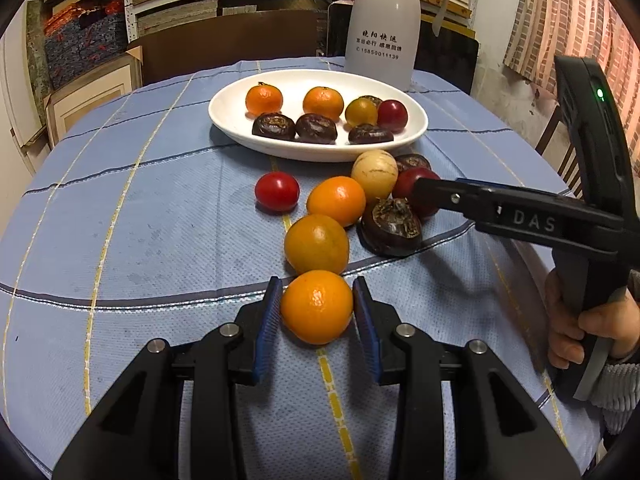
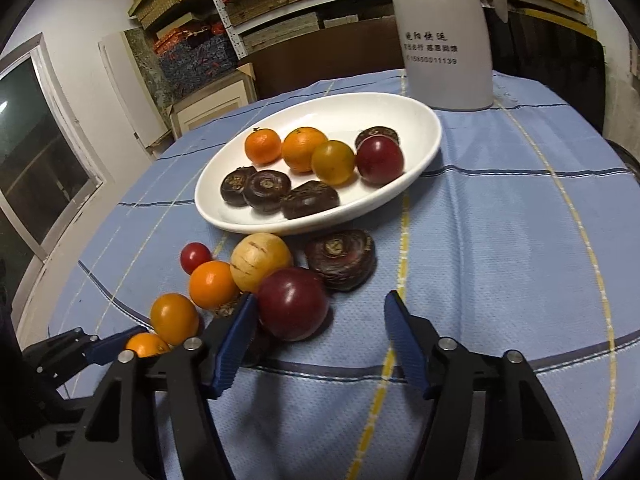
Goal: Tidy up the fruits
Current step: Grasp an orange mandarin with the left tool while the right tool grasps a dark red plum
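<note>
A white oval plate [image 1: 232,120] [image 2: 420,120] at the table's far middle holds two oranges, a yellow tomato, a dark red tomato and several dark water chestnuts. In front of it lie loose fruits. My left gripper [image 1: 316,306] has its blue pads against both sides of an orange [image 1: 316,306], which rests on the cloth; it also shows in the right wrist view [image 2: 146,345]. My right gripper [image 2: 320,332] is open around a dark red tomato [image 2: 292,304], its left pad touching it. A yellow tomato [image 1: 316,244], another orange [image 1: 336,200], a pale fruit [image 1: 374,174] and a small red tomato [image 1: 277,191] lie between.
A white jug [image 1: 380,24] [image 2: 444,40] stands behind the plate. Loose water chestnuts [image 1: 390,226] [image 2: 342,258] lie near the right gripper. A blue checked cloth [image 1: 140,220] covers the round table. Shelves with boxes line the back wall.
</note>
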`<state>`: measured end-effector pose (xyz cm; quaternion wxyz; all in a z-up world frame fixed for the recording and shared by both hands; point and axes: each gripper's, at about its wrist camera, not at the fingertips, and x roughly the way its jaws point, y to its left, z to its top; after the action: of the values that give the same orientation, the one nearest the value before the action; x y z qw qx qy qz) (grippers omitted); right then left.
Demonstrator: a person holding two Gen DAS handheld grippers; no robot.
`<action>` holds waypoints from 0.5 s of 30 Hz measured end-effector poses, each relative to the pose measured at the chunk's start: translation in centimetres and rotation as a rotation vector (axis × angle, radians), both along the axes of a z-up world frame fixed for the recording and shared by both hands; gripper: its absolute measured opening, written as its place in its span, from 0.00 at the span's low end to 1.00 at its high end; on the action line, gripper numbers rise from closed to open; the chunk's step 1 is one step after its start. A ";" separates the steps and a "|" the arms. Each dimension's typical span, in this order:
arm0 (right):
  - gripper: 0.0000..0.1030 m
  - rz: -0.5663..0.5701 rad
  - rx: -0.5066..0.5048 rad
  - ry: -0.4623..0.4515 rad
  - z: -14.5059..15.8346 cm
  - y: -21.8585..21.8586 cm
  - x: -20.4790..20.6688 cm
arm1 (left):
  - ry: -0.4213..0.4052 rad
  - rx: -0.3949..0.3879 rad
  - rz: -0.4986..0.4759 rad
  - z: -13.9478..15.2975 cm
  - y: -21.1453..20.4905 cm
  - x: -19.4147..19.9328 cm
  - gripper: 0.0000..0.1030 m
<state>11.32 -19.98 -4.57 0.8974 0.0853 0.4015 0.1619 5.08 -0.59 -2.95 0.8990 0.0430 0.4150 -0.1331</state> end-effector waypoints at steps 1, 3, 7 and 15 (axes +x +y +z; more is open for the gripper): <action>0.58 0.008 0.010 0.006 -0.1 0.1 0.1 | 0.000 0.003 -0.001 0.0 -0.1 0.0 0.35; 0.54 0.018 0.025 0.017 -0.3 0.2 0.3 | 0.001 0.002 -0.002 0.0 -0.1 0.0 0.35; 0.42 0.041 0.048 0.025 -0.3 0.5 0.2 | 0.008 0.000 -0.006 -0.2 -0.1 0.2 0.35; 0.37 0.057 0.029 0.009 0.0 0.8 -0.4 | 0.032 0.001 -0.021 -0.7 -0.3 0.3 0.34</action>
<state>10.96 -19.14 -4.53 0.8893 0.0877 0.4054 0.1927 5.38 -0.92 -3.70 0.8908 0.0458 0.4288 -0.1431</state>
